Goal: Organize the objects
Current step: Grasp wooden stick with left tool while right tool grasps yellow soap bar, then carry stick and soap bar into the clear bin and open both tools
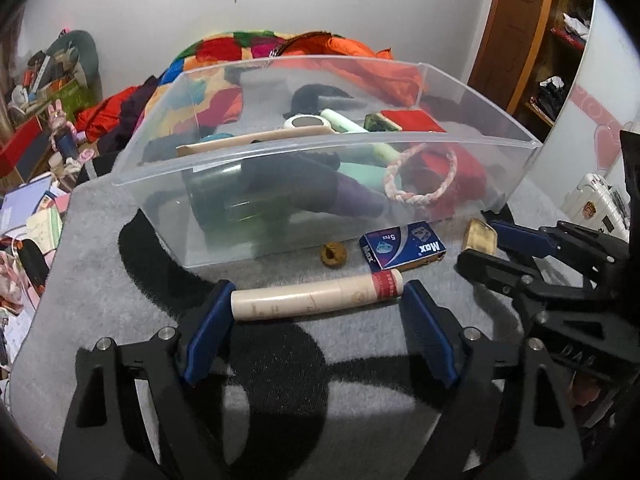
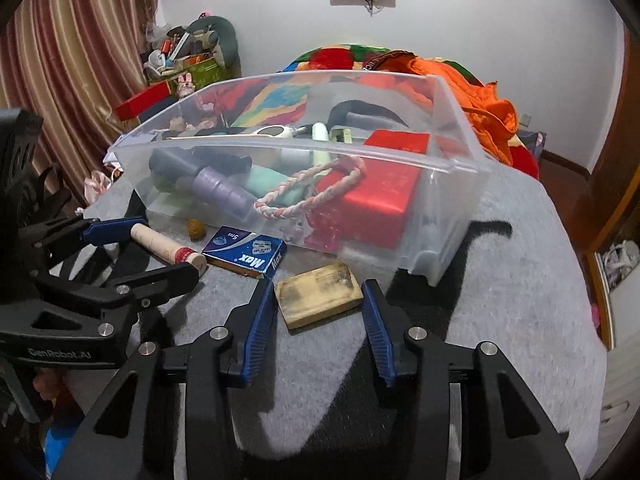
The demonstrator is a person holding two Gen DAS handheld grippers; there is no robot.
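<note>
A clear plastic bin (image 1: 304, 152) is set on a grey felt surface (image 1: 100, 280) and serves as the reference for everything else. Inside it are seen a braided rope ring (image 1: 420, 176), a red box (image 2: 384, 188), a purple cylinder (image 2: 224, 192), a dark green jar (image 1: 224, 204) and several pale tubes, all loosely piled.

In front of the bin's near wall, on the felt, four loose things are laid in a row. A cream cardboard tube (image 1: 316, 296) with a red band at one end lies lengthwise, parallel to that wall. Between the tube and the bin are found a small brown nut-like lump (image 1: 333, 255) and a blue box marked "Max" (image 1: 402, 246). To the side of the blue box, still before the bin's front, a worn yellowish block (image 2: 318, 294) lies flat.

The left gripper (image 1: 318, 308) is held with its jaws wide apart, one blue pad at each end of the tube; whether the pads press on the ends cannot be told. The right gripper (image 2: 320, 304) is likewise spread open, its pads on either side of the block, with small gaps visible.

Behind the bin, a multicoloured blanket (image 2: 280, 96) and orange cloth (image 2: 480, 96) are heaped. A striped curtain (image 2: 72, 60) is seen off to one side of the bin.
</note>
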